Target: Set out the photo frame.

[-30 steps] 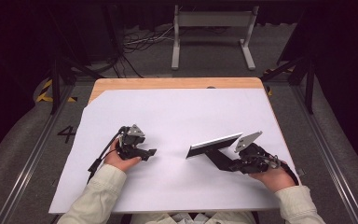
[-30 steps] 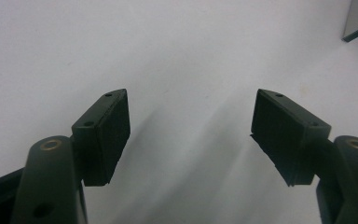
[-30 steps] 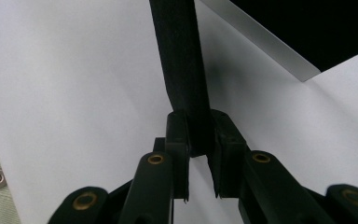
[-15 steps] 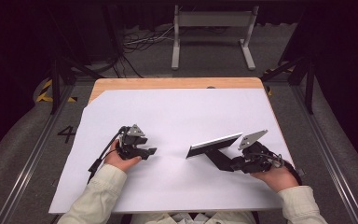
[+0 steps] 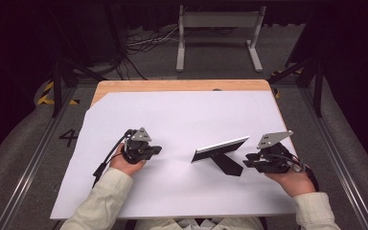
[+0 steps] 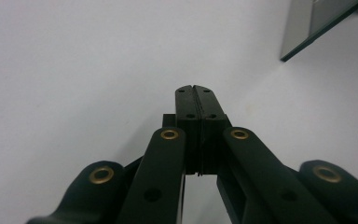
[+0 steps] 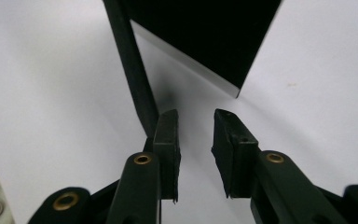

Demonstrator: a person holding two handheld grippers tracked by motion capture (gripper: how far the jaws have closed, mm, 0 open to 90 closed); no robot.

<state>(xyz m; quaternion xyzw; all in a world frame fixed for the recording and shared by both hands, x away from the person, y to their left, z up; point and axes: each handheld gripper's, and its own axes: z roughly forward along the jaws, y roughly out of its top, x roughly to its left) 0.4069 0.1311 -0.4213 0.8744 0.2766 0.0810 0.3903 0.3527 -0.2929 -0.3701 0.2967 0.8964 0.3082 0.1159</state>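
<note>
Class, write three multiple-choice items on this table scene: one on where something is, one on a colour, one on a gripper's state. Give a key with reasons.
1. Where does the picture frame stand?
A. on the floor
B. on the white sheet, between the grippers
C. on the metal stand

2. What colour is the frame's prop leg?
A. black
B. red
C. yellow

3. How are the left gripper's jaws?
A. wide apart
B. clamped on the frame
C. shut on nothing

Key: B, it stands on the sheet between both hands; A, the leg is black; C, the pads meet with nothing between.
</note>
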